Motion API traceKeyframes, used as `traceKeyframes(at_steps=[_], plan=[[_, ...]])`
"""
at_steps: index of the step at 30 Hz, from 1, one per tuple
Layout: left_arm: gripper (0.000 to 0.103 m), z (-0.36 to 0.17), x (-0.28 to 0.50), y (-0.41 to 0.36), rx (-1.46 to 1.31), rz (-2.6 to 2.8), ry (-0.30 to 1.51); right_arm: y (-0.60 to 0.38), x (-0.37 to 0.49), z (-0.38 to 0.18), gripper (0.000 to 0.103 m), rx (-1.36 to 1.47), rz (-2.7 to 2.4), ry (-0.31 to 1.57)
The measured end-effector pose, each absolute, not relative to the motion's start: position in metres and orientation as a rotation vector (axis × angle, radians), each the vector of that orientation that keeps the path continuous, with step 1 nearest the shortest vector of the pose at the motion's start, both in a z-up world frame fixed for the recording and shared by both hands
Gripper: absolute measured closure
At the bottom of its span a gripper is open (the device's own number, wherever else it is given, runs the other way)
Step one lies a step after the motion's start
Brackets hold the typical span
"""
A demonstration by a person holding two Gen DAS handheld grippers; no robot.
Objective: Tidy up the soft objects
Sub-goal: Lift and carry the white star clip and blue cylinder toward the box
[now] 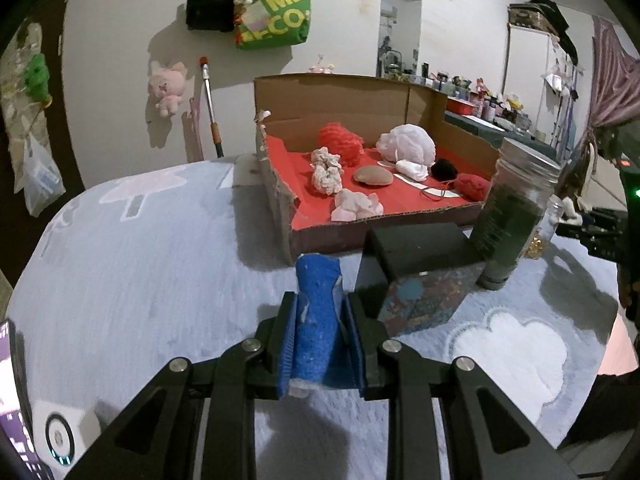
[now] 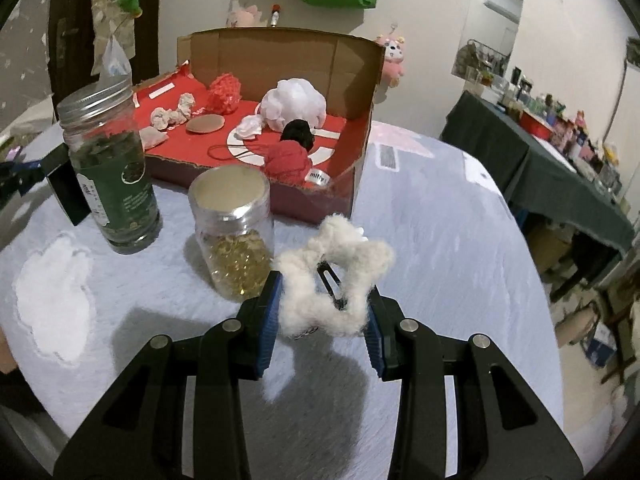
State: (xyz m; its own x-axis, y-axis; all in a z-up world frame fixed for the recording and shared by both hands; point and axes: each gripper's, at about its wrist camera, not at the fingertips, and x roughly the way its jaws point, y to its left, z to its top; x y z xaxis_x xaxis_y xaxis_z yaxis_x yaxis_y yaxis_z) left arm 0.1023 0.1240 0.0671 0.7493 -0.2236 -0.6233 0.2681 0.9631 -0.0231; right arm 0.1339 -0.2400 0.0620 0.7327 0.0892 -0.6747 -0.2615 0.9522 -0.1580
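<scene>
Both grippers loaded, box up ahead

Left gripper (image 1: 320,332) is clamped on a blue sponge (image 1: 316,320); right gripper (image 2: 323,316) pinches a white fluffy scrunchie (image 2: 340,276), both above the rug. Two jars (image 2: 108,168) stand left of it; the cardboard box (image 2: 280,60) behind shows a "mithy" tag (image 2: 319,176).

Support: round table (image 2: 440,240) under a pale blue fleecy cover with white cloud shapes. Resting directly on it: open cardboard box (image 2: 362,120) (red lining), tall green-filled jar (image 2: 110,168), small jar (image 2: 234,236) of golden beads, dark patterned box (image 1: 420,280).
</scene>
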Motion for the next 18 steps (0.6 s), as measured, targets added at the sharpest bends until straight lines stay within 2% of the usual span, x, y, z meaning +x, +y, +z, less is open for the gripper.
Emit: traceKeyframes(at_steps=[18], plan=[[0.078,0.084,0.13,0.115,0.179,-0.338,0.667,-0.231,0.16,0.076,0.068,-0.378,0.226,0.717]])
